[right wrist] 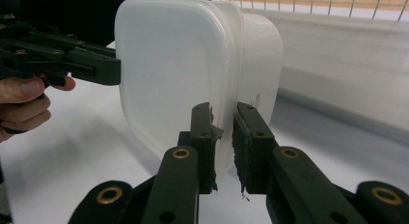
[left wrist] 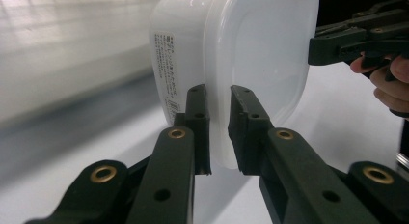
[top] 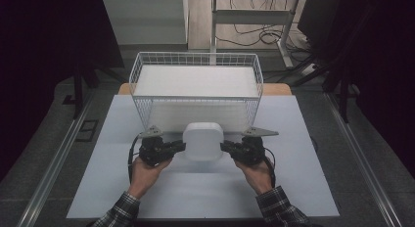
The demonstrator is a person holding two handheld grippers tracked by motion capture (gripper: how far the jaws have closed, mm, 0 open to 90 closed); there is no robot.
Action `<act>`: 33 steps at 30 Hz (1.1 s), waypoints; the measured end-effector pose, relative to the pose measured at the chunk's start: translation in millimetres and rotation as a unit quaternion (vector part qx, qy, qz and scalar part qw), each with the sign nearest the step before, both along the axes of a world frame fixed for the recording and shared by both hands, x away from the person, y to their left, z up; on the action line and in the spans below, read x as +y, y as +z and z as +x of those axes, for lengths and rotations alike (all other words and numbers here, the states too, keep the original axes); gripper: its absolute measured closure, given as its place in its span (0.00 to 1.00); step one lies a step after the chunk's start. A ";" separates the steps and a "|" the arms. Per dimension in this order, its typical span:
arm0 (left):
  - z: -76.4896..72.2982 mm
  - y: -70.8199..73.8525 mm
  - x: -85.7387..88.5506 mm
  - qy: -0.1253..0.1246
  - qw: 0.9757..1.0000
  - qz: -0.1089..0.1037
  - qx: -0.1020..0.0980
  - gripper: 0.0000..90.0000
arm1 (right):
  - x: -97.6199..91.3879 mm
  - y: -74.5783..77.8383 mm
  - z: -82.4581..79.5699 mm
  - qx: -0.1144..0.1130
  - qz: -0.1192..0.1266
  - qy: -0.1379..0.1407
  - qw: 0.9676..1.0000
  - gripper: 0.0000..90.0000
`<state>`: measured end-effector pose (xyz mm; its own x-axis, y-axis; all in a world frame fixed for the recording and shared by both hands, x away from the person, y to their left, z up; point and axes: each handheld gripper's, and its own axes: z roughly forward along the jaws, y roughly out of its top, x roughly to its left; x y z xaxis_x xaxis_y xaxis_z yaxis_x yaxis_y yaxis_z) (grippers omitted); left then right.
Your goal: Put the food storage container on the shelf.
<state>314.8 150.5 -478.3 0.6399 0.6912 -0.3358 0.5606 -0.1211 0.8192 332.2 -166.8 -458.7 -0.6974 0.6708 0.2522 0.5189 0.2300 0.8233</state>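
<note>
The white plastic container [top: 203, 141] is held between the two tools, in front of the wire basket [top: 195, 85] and over the pale sheet that covers the table [top: 293, 188]. The high view does not settle whether the container rests on the table or is just clear of it.

The left tool [top: 182, 147] is clamped on the left edge of the container. In the left gripper view its jaws pinch the protruding lid rim [left wrist: 219, 132], with one pad on each face of the rim. The right tool [top: 224, 147] is clamped on the opposite edge in the same way. In the right gripper view its jaws close on the rim [right wrist: 223, 137], and grey residue shows on the pads.

Handling judgement:
- Weight: the translucent walls show no contents, so the container is probably empty and light.
- Stiffness: thin moulded plastic, likely to flex if it is squeezed across the body.
- Surface: smooth and glossy, so probably slippery against the pads.
- Grip point: the rim is the stiffest part and gives a flat lip. Opposed grips on two sides, as set now, should keep the container level.
- Risk: uneven lifting may twist the rim out of one grip, or loosen the lid if it is only pressed on.

A printed label [left wrist: 166, 64] is on the side wall.
</note>
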 end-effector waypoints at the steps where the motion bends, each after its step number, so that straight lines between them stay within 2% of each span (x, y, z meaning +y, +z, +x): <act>1: 7.6 1.4 2.0 0.008 1.000 0.002 -0.001 0.88 | 3.2 0.7 7.9 -0.002 -0.002 -0.001 1.000 0.87; 2: 7.6 1.4 2.0 0.008 1.000 0.002 -0.001 0.88 | 3.2 0.7 7.9 -0.002 -0.002 -0.001 1.000 0.87; 3: 14.5 1.8 3.8 0.015 1.000 0.001 -0.001 0.88 | 6.3 1.2 15.8 -0.002 -0.001 -0.003 1.000 0.87; 4: 14.5 1.8 3.8 0.015 1.000 0.001 -0.001 0.88 | 6.3 1.2 15.8 -0.002 -0.001 -0.003 1.000 0.87; 5: 20.8 1.8 5.0 0.020 1.000 -0.001 0.000 0.88 | 9.5 1.6 23.8 -0.001 -0.002 -0.005 1.000 0.87; 7: 25.0 1.5 5.3 0.024 1.000 -0.002 -0.001 0.88 | 10.4 1.5 26.9 -0.001 -0.002 -0.006 1.000 0.87; 9: 32.4 0.8 5.8 0.029 1.000 -0.003 0.002 0.88 | 13.2 0.9 36.8 -0.001 -0.003 -0.010 1.000 0.87; 11: 41.1 -1.7 5.3 0.035 0.999 -0.002 0.007 0.88 | 15.2 -2.0 46.9 0.004 -0.004 -0.013 1.000 0.87; 14: 47.2 -5.3 3.9 0.038 0.999 0.000 0.013 0.87 | 16.0 -5.6 53.1 0.009 -0.008 -0.017 1.000 0.86; 17: 57.6 -11.1 0.4 0.044 0.999 0.000 0.020 0.87 | 15.4 -14.7 63.5 0.020 -0.009 -0.027 0.999 0.86; 24: 66.9 -17.9 -3.5 0.050 0.998 0.001 0.033 0.87 | 15.1 -19.8 74.4 0.030 -0.015 -0.036 0.999 0.85; 25: 69.0 -19.8 -1.6 0.050 0.998 -0.012 0.038 0.87 | 14.6 -20.8 76.8 0.034 -0.010 -0.034 0.999 0.85; 26: 70.7 -20.0 -0.5 0.049 0.998 -0.016 0.039 0.87 | 14.4 -20.8 77.6 0.034 -0.007 -0.034 0.999 0.85; 31: 74.8 -19.0 -0.8 0.046 0.998 -0.012 0.033 0.83 | 15.2 -20.7 82.0 0.027 -0.004 -0.034 0.999 0.82; 32: 77.1 -19.8 -2.5 0.044 0.999 -0.003 0.026 0.82 | 16.5 -20.9 82.7 0.025 -0.006 -0.037 0.999 0.80; 33: 77.9 -20.9 -3.3 0.047 0.999 -0.005 0.025 0.81 | 18.1 -21.1 83.4 0.020 -0.013 -0.038 0.999 0.79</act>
<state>392.7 147.2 -499.2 0.5550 0.7431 -0.3738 0.6097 -0.0578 0.7905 415.6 -148.7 -479.9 -0.6336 0.7282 0.2613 0.5683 0.2089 0.7958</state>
